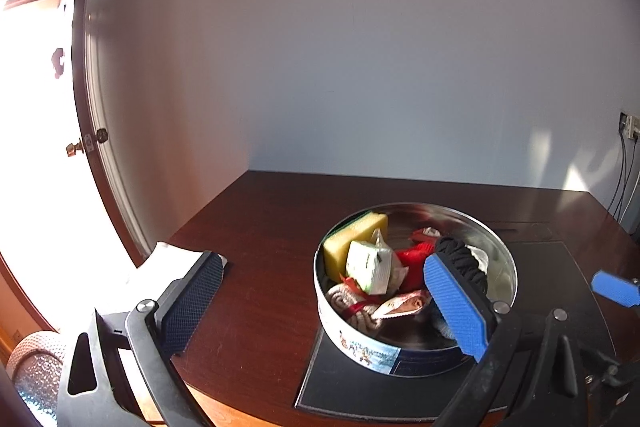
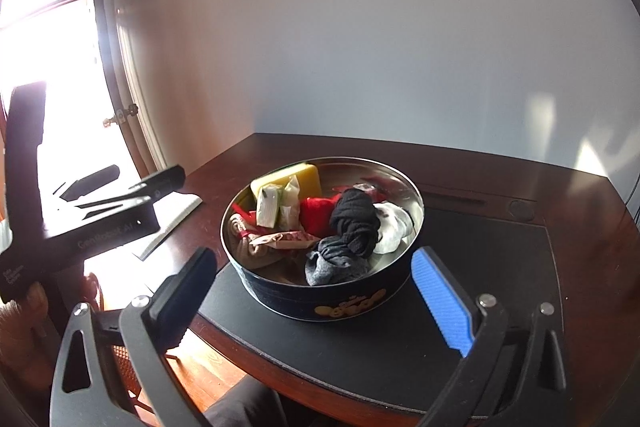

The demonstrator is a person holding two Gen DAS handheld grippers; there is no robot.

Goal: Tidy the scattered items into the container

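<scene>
A round metal tin stands on a black mat. Inside lie a yellow sponge, a white-green packet, red cloth, a black sock, a grey sock, a white sock and a beige rolled cloth. My left gripper is open and empty, its fingers either side of the tin's near left edge. My right gripper is open and empty, in front of the tin; its blue fingertip shows in the left view.
The tin and mat sit on a dark wood table against a white wall. A white paper or box lies at the table's left edge. A bright doorway is at left. Cables hang at the right.
</scene>
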